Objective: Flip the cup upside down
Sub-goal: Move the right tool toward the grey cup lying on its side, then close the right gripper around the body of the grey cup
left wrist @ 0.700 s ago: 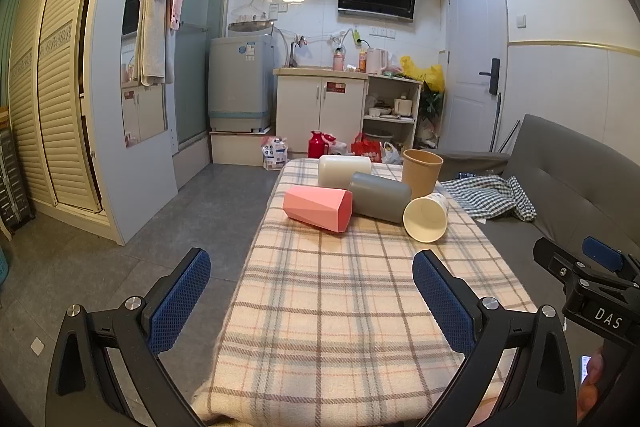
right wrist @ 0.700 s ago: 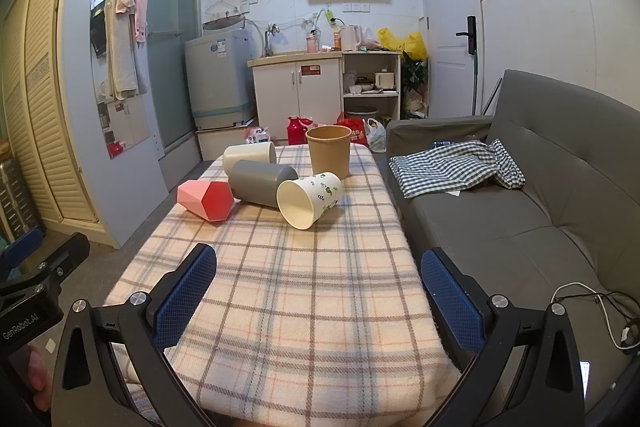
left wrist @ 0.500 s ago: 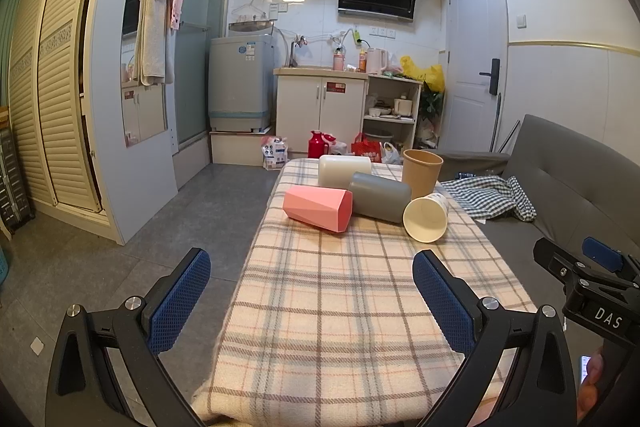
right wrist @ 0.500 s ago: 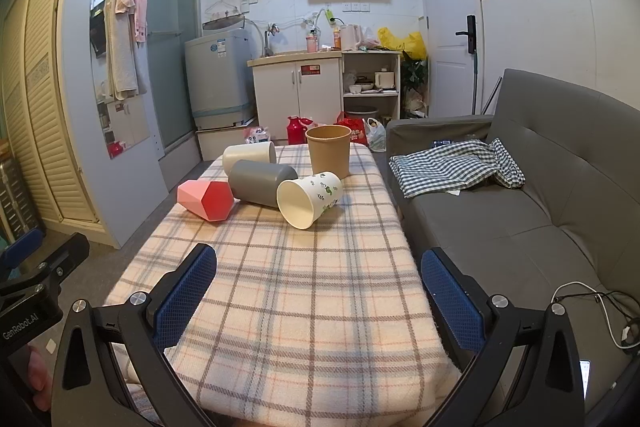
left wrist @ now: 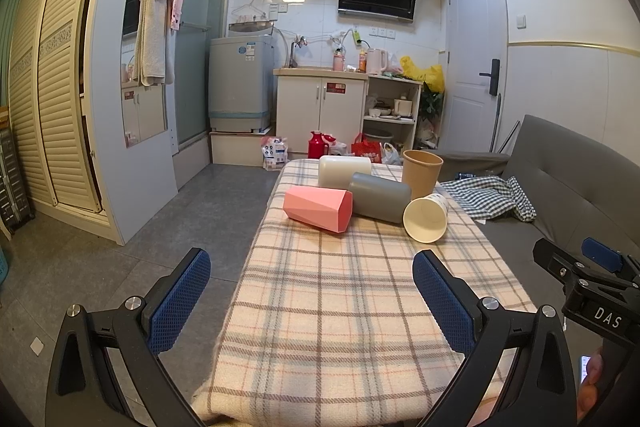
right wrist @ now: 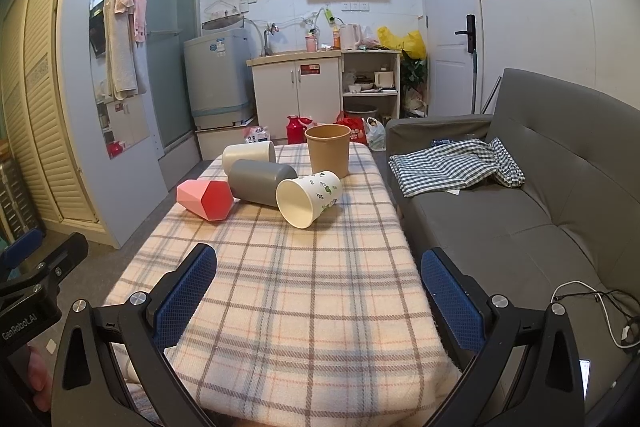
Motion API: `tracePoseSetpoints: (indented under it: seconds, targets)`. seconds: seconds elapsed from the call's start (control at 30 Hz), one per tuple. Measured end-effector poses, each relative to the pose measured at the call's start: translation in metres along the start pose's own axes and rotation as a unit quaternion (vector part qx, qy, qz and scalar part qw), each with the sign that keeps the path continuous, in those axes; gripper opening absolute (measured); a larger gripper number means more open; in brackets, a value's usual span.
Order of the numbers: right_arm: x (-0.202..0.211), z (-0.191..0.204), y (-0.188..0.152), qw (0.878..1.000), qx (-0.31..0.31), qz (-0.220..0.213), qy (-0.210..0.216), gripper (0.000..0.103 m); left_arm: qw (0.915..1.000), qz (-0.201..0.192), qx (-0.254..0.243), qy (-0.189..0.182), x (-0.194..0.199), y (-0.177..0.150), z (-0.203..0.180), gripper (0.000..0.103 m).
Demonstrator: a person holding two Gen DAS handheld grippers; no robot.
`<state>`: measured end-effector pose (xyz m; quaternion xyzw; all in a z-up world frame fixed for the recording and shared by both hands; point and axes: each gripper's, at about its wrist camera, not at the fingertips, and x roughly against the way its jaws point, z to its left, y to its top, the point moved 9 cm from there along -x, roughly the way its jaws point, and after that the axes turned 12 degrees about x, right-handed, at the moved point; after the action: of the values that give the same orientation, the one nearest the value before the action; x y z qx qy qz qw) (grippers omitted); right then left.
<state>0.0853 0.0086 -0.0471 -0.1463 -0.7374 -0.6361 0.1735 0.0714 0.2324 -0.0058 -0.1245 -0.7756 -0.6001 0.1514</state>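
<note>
Several cups sit at the far end of a plaid-covered table [left wrist: 332, 307]. A pink faceted cup [left wrist: 318, 208], a grey cup [left wrist: 378, 197], a white cup [left wrist: 344, 171] and a printed paper cup [left wrist: 426, 218] lie on their sides. A brown paper cup [left wrist: 422, 173] stands upright behind them. The same cups show in the right wrist view: pink cup [right wrist: 206, 200], grey cup [right wrist: 260, 181], white cup [right wrist: 248, 155], printed paper cup [right wrist: 308, 197], brown paper cup [right wrist: 328, 149]. My left gripper [left wrist: 312, 297] and right gripper [right wrist: 318, 293] are both open and empty over the table's near end.
A grey sofa [right wrist: 540, 195] with a checked cloth [right wrist: 452, 165] runs along the table's right side. Bare floor [left wrist: 168, 227] lies to the left. Kitchen cabinets [left wrist: 320, 107] and a washing machine [left wrist: 240, 83] stand at the back wall. A cable [right wrist: 592, 303] lies on the sofa seat.
</note>
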Motion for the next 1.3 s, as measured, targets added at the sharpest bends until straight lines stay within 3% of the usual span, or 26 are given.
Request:
tracePoseSetpoints:
  seconds: [0.4,0.63,0.8,0.93,1.07,1.17,1.3]
  targets:
    - [-0.004,0.0,0.001,1.0,0.005,0.009,0.014,0.103,0.9998,0.008,-0.003,-0.017,0.001,-0.001,-0.003,0.103]
    - [-0.027,-0.002,0.012,0.998,0.027,0.04,0.048,0.103,0.9984,0.049,0.018,-0.021,-0.028,0.013,-0.009,0.103]
    - [-0.055,-0.006,0.05,0.993,0.078,0.053,0.078,0.103,0.9934,0.111,0.025,0.019,-0.068,0.017,0.0,0.103]
    - [-0.091,0.004,0.084,0.978,0.16,0.075,0.106,0.103,0.9886,0.135,0.05,0.043,-0.102,0.018,0.014,0.103]
    - [-0.141,0.027,0.105,0.954,0.247,0.101,0.14,0.103,0.9826,0.163,0.045,0.078,-0.135,0.015,0.027,0.103]
    - [-0.181,0.047,0.103,0.934,0.297,0.124,0.155,0.103,0.9778,0.181,0.046,0.095,-0.158,0.01,0.039,0.103]
    - [-0.244,0.072,0.078,0.902,0.342,0.188,0.182,0.103,0.9713,0.202,0.054,0.112,-0.186,0.004,0.056,0.103]
